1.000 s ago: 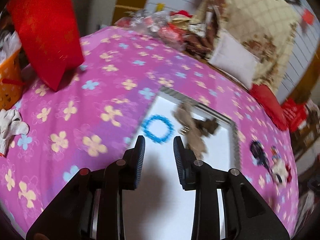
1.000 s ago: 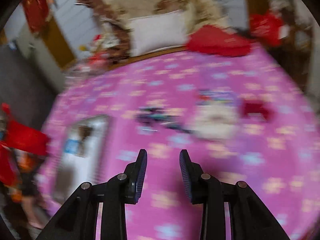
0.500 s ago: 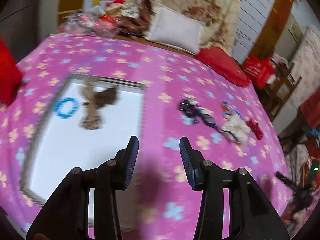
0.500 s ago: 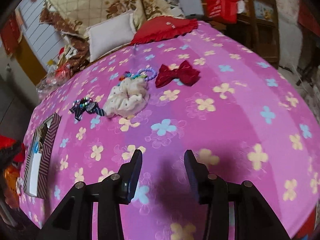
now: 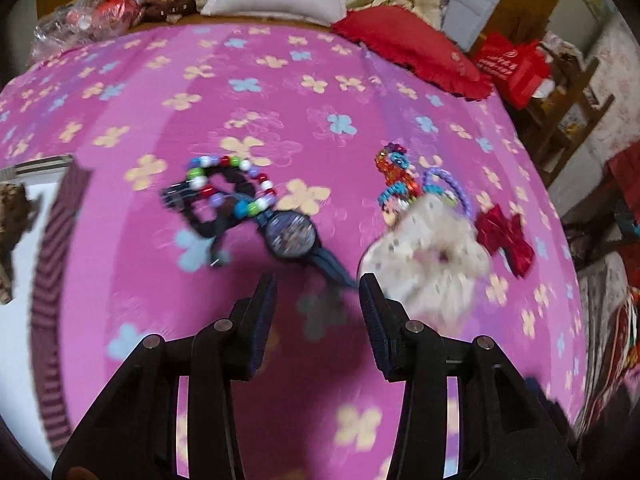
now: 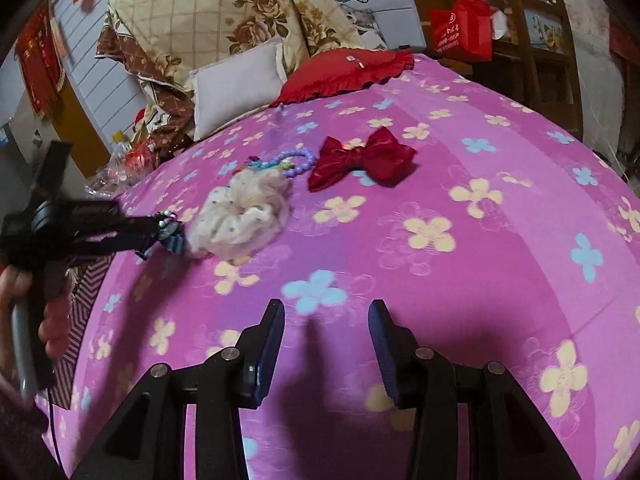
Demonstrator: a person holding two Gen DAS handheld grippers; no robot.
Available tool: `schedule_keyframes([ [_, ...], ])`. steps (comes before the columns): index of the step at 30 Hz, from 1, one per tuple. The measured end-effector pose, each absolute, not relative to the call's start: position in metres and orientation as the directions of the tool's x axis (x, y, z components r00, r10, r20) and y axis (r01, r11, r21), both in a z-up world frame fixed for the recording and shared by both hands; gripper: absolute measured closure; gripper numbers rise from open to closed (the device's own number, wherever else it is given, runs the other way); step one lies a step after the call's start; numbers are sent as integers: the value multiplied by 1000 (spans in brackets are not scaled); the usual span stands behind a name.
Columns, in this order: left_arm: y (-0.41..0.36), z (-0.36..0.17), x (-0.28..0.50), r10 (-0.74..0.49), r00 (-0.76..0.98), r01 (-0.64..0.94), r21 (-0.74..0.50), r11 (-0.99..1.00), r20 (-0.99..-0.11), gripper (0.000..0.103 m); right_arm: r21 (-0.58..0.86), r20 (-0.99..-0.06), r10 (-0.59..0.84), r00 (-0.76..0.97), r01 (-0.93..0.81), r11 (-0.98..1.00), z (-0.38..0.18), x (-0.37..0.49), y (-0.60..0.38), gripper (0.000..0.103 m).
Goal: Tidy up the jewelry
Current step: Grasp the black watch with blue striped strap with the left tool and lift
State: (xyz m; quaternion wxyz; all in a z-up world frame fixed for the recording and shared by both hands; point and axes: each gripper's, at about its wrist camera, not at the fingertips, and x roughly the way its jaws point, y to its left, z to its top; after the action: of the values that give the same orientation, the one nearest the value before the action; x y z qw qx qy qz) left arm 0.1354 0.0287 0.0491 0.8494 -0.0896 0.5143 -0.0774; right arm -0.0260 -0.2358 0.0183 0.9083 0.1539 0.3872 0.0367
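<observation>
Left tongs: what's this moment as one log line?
left tongs: open, empty | nearing dark round-faced watch | right tongs: open, idle

Soft, even indoor light is seen. Motion blur is shown across the left wrist view. Fisheye bending and dark vignetting are found at all frame corners.

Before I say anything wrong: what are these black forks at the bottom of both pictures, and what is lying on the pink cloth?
They are hand-held tongs, one per hand, each with a camera looking along its fingers. The left tongs are open and hold nothing, close to a dark round-faced wristwatch and a multicoloured bead bracelet. The right tongs are open too, over bare pink flowered bedspread. Farther off lie a cream fabric scrunchie and a red satin bow.
</observation>
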Motion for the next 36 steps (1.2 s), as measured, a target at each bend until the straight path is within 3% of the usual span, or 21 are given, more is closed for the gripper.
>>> schedule_keyframes([
  [7,17,31,167,-154,457,-11,-179,984,-876,61,358,-664,247,706,10,934,21,-25,-244,61],
  [13,3,28,178,-73,483,3,-82,997,-873,50,368,-661,264,702,-3,930,19,-26,-241,61],
  [17,1,25,176,-8,496,1,-9,1000,-868,49,381,-665,273,696,2,924,16,-25,-243,61],
  [28,-1,14,183,12,459,-27,-1,1000,-888,38,385,-673,276,686,7,923,14,-23,-244,61],
  [31,2,16,181,2,470,-31,-15,999,-882,62,385,-676,274,684,10,923,13,-23,-244,61],
  [36,3,15,160,-34,453,27,-25,999,-891,62,392,-687,281,671,17,920,10,-19,-244,61],
])
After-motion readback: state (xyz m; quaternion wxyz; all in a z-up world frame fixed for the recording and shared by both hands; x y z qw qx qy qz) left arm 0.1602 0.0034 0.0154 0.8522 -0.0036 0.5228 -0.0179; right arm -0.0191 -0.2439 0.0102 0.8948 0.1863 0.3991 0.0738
